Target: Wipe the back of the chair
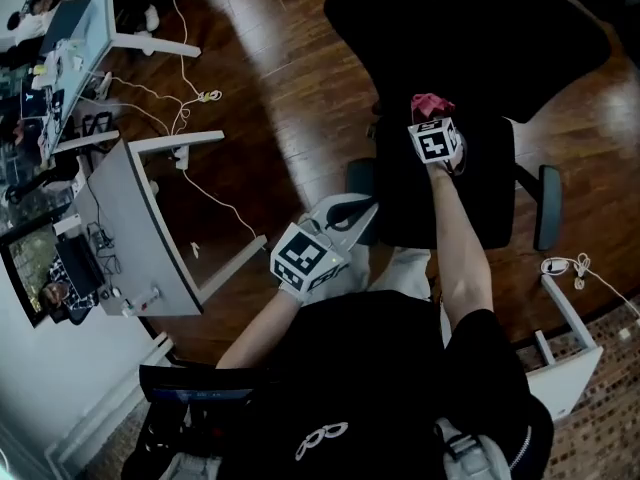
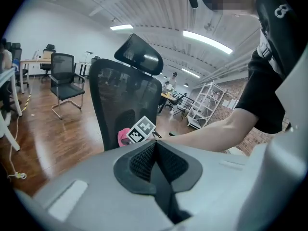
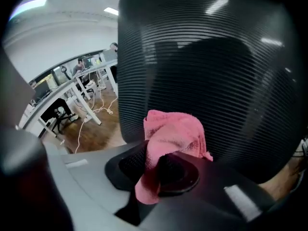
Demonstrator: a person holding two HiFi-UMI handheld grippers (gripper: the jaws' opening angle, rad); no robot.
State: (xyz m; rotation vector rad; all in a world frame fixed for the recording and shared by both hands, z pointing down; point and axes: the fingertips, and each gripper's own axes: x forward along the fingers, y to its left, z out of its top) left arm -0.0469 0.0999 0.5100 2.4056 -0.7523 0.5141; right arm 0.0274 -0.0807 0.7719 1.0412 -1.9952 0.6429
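Note:
A black mesh office chair stands before me, its backrest [image 1: 445, 183] seen from above and its headrest [image 2: 139, 54] on top. My right gripper [image 1: 432, 120] is shut on a pink cloth [image 3: 175, 134], and the cloth lies against the mesh of the backrest [image 3: 207, 71]. In the left gripper view the cloth [image 2: 123, 136] shows beside the right gripper's marker cube [image 2: 142, 130], low on the backrest [image 2: 125, 105]. My left gripper [image 1: 358, 208] hangs off the chair's left side, a short way back from it. Its jaws [image 2: 155, 146] are shut with nothing between them.
White desks [image 1: 130, 238] stand at the left, with pale cables [image 1: 190, 108] trailing over the wooden floor. Another white frame [image 1: 570, 358] is at the lower right. Other chairs [image 2: 65, 78] and a shelving rack [image 2: 207, 102] stand farther off in the room.

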